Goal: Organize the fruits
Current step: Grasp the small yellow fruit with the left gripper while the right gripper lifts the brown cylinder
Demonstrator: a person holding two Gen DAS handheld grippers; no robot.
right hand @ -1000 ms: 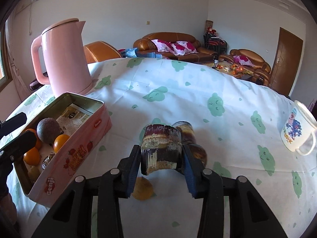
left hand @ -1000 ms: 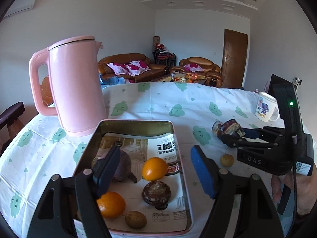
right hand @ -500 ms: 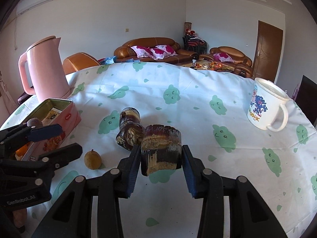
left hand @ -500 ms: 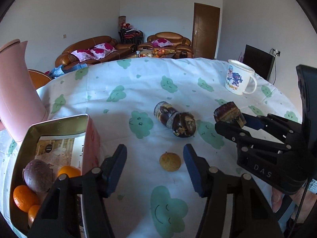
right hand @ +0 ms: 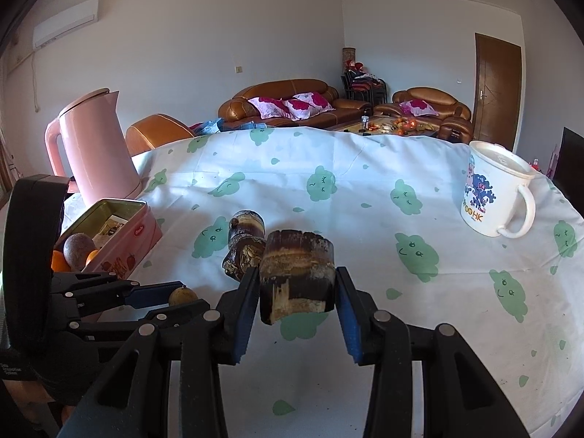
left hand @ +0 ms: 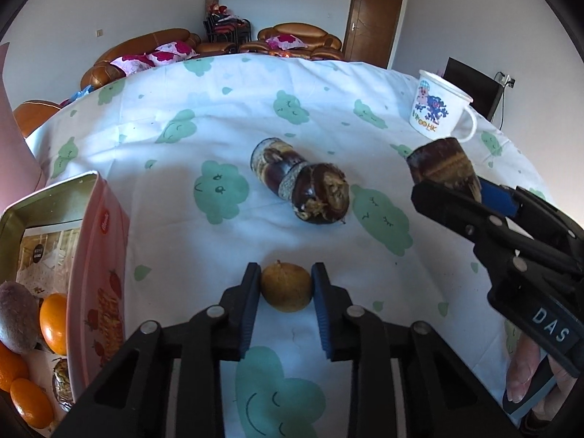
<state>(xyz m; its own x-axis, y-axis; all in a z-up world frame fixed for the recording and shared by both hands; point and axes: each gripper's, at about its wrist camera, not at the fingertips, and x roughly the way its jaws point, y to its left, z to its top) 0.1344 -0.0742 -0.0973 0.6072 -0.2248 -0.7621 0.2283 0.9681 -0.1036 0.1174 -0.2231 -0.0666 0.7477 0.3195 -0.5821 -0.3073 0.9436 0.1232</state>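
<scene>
My left gripper [left hand: 286, 273] is shut on a small yellow-brown fruit [left hand: 287, 286] that rests on the cloud-print tablecloth, with the blue pads pressing on both of its sides. The same fruit [right hand: 182, 295] shows between the left gripper's fingers in the right wrist view. To the right, above the cloth, my right gripper [right hand: 297, 284] is shut on a dark brown banded fruit piece [right hand: 295, 266]. Two more dark pieces [left hand: 277, 168] [left hand: 321, 197] lie touching each other in the middle of the table. The pink tin [left hand: 104, 273] at the left holds oranges [left hand: 54, 323] and a brown fruit [left hand: 16, 315].
A white printed mug [right hand: 489, 193] stands at the far right of the table. A pink kettle [right hand: 95, 149] stands behind the tin [right hand: 124, 233]. Sofas and a door lie beyond the table's far edge. A person's fingers [left hand: 522, 376] hold the right gripper's handle.
My left gripper swung right from above the tin, came down around the small yellow-brown fruit and closed on it. The right gripper shifted a little with its dark piece still held.
</scene>
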